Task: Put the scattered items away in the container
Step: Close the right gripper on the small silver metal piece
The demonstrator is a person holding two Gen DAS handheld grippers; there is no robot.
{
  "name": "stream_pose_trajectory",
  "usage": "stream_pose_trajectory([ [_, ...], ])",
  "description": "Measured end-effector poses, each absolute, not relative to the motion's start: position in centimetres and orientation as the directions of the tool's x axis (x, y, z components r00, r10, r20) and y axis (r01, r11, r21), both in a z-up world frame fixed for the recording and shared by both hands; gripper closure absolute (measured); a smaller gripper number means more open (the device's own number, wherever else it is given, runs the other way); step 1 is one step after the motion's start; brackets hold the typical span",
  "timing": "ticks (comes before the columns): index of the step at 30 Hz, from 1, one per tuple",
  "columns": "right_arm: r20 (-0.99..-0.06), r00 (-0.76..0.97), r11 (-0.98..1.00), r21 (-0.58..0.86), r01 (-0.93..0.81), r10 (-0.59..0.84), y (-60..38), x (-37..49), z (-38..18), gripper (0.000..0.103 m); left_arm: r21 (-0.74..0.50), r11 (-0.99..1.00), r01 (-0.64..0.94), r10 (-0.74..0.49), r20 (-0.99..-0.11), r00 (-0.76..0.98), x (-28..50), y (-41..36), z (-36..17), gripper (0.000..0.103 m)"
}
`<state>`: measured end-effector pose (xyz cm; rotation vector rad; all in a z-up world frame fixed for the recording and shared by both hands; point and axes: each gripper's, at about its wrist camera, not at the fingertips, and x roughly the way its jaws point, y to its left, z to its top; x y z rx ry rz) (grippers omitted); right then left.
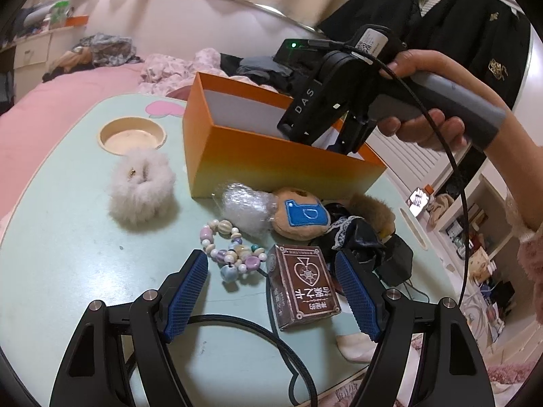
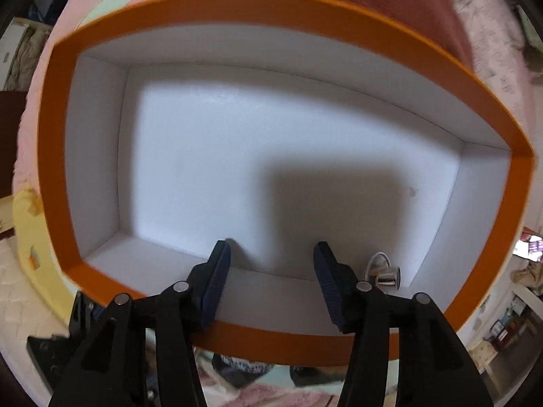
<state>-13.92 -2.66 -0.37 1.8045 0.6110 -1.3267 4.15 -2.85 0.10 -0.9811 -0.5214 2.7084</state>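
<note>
One small metal piece with a white loop [image 2: 385, 273] is lying in the orange box [image 2: 356, 17], near its front right corner; I cannot tell what it is. By the look of it, that is all the box is holding so far, so the tidying is only just getting started.

The right gripper [image 2: 271, 271] is pointing steeply down into the box, its blue fingers [image 2: 217, 278] standing partly apart with nothing between them, above the bare white floor. In the left wrist view the person's hand [image 1: 424, 129] is gripping its grey handle over the box's right end.

Most of the work is still waiting on the pale green tabletop [image 1: 68, 237]. A white fluffy scrunchie [image 1: 141, 190] is sitting to the left of the box, while a bubble-wrapped bundle [image 1: 246, 208], a tan plush with a blue patch [image 1: 300, 213], a brown furry item [image 1: 371, 208] and a black lace-trimmed fabric piece [image 1: 366, 244] are crowding just in front of it, touching one another. Nearer the camera, a pastel bead bracelet [image 1: 230, 251] and a brown card box [image 1: 302, 285] are lying side by side.

The left gripper [image 1: 271, 291] is hovering low over these two with its fingers spread wide, holding nothing; the card box is lying between them, seemingly untouched.
</note>
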Motion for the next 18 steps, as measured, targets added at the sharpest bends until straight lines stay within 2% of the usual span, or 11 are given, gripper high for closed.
stream_pose_trajectory([
  [11, -0.953, 0.233, -0.573, 0.301, 0.762, -0.192, -1.5, -13.7, 1.9, 0.087, -0.391, -0.917, -0.082, 0.315, -0.580, -0.752, 4.1, -2.6, 0.1, 0.026],
  [18, -0.968, 0.174, -0.585, 0.247, 0.773, -0.179, -1.2, -15.1, 2.7, 0.088, -0.386, -0.919, -0.085, 0.314, -0.582, -0.750, 4.1, -2.3, 0.1, 0.026],
])
